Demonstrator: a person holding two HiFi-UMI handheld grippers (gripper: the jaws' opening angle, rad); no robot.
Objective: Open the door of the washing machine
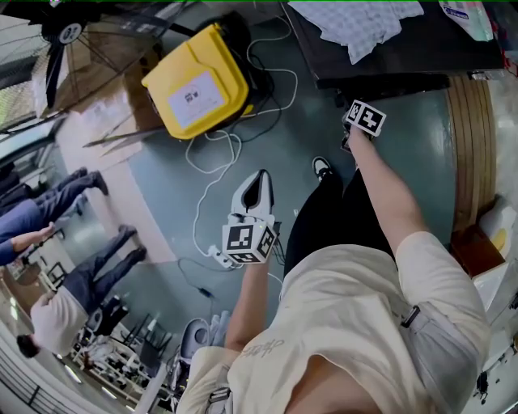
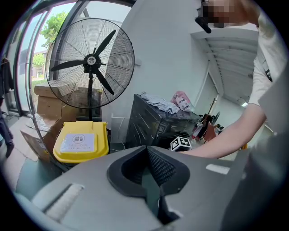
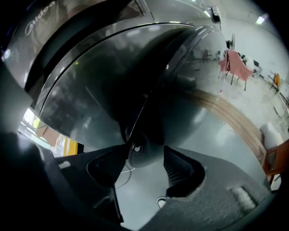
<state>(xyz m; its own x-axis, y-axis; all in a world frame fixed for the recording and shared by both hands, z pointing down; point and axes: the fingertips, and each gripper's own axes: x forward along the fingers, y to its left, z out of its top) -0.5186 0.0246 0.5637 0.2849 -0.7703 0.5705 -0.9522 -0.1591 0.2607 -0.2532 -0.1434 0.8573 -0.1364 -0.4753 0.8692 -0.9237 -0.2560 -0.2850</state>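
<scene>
The dark washing machine (image 1: 388,57) stands at the top right of the head view, with crumpled clothes (image 1: 356,24) on its top. Its round, glossy grey door (image 3: 135,76) fills the right gripper view. My right gripper (image 3: 145,151) is open right at the door, and a rounded grey lug (image 3: 144,155) on the door's lower rim sits between its fingertips. From the head view only that gripper's marker cube (image 1: 366,118) shows, just under the machine's edge. My left gripper (image 1: 257,179) hangs over the floor, away from the machine, shut with nothing in it (image 2: 146,151).
A yellow bin (image 1: 198,81) lies on the floor left of the machine, with white cables (image 1: 214,174) trailing from it. A large standing fan (image 2: 92,61) and cardboard boxes are behind it. People (image 1: 48,210) stand at the left. A curved wooden platform (image 1: 473,145) runs along the right.
</scene>
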